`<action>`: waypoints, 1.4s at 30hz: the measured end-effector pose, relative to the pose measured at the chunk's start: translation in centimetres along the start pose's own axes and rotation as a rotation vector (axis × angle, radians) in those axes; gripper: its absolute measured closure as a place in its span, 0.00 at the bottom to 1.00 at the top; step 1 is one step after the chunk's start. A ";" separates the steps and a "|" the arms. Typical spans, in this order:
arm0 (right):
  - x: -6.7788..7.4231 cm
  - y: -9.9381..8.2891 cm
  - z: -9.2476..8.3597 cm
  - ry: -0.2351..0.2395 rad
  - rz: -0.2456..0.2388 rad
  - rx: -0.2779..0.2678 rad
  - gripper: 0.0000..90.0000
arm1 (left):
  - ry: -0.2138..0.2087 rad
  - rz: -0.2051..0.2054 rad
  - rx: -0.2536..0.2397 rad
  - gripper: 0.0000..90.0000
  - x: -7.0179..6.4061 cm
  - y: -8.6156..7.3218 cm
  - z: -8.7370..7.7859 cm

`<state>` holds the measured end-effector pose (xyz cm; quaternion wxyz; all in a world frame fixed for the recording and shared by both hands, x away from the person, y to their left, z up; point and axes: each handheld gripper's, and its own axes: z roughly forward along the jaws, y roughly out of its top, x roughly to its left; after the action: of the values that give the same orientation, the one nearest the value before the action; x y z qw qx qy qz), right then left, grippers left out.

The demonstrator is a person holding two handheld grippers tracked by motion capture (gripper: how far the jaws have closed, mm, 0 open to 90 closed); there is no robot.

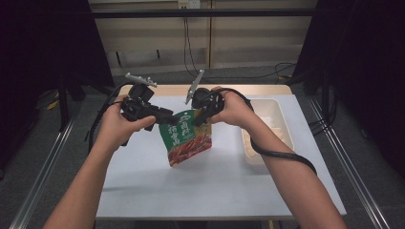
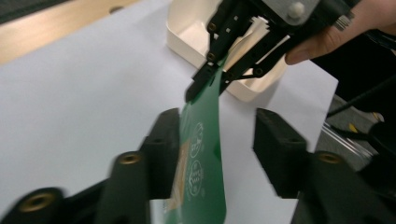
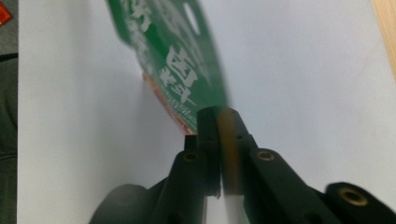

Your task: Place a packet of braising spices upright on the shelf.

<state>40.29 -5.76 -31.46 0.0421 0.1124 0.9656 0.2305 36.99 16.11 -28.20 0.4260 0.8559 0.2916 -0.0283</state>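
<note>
snack pouch (image 1: 186, 137) pinched at its edge by right claw (image 3: 219, 122), hanging between spread left claw (image 2: 217, 140)

My left gripper (image 1: 165, 116) and right gripper (image 1: 199, 110) side by side above the desk (image 1: 143, 186), snack pouch (image 1: 187, 138) hanging between them off the desk, tray (image 1: 279, 121) on the desk at my right, near its far edge

A white table (image 1: 143, 191) sat in the middle of the frame, a cream tray (image 1: 282, 119) lay at its right side, black cables (image 1: 188, 43) hung at the top, grey floor (image 1: 43, 148) showed at the left.
</note>
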 end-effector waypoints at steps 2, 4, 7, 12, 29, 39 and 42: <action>0.1 0.2 0.0 0.000 -0.013 0.017 1.00 | 0.014 -0.018 -0.006 0.46 0.4 -0.6 -0.3; 0.0 0.4 -0.1 0.008 0.001 0.033 1.00 | 0.028 -0.007 -0.032 0.42 0.6 -1.2 -0.4; -0.2 0.4 -0.3 0.004 0.041 0.068 1.00 | 0.068 0.003 -0.066 0.33 1.1 -2.1 -0.6; -0.9 0.1 -0.8 0.010 0.126 0.068 1.00 | 0.099 -0.018 -0.050 0.24 2.2 -3.8 -0.3; -2.3 -0.3 -3.2 0.017 0.205 0.059 1.00 | 0.232 -0.078 -0.004 0.08 3.7 -8.4 2.4; -2.8 -0.6 -4.3 0.011 0.234 0.060 1.00 | 0.291 -0.095 0.035 0.06 5.0 -11.0 3.4; -3.1 -0.7 -4.8 0.007 0.237 0.050 1.00 | 0.297 -0.104 0.043 0.06 5.3 -11.7 3.7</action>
<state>42.54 -9.23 -27.44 0.0083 0.2258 0.9512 0.2103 36.03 21.37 -40.45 0.3577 0.8434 0.3947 0.0702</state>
